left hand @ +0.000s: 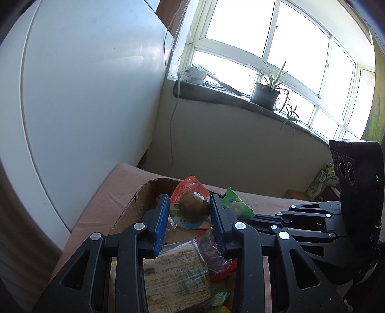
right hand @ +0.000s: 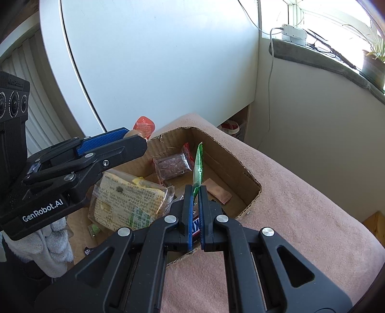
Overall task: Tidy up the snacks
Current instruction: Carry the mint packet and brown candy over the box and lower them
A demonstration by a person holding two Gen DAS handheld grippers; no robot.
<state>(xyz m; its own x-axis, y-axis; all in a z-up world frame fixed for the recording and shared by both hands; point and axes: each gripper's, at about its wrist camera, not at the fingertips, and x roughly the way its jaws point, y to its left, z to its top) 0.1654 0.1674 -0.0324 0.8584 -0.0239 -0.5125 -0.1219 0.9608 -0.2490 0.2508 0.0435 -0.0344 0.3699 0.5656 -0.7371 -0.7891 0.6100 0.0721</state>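
Above the box point(right hand: 250, 179), both my grippers carry snacks.
Left gripper point(left hand: 189, 211) clamps a slippery egg pack point(left hand: 192, 207); right gripper point(right hand: 196, 192) pinches a light, floppy sachet point(right hand: 197, 166) by 1 edge.

Hidden in part behind the left gripper point(left hand: 189, 211) at the lower middle of the left wrist view: the yellow printed packet point(left hand: 173, 277), its text too small to read and its lower end cut off by the bottom edge. Covered in the right wrist view by the right gripper point(right hand: 196, 192): most of the blue-labelled bar point(right hand: 196, 226), only a few letters showing. Blown out to white: everything beyond the window point(left hand: 240, 21).
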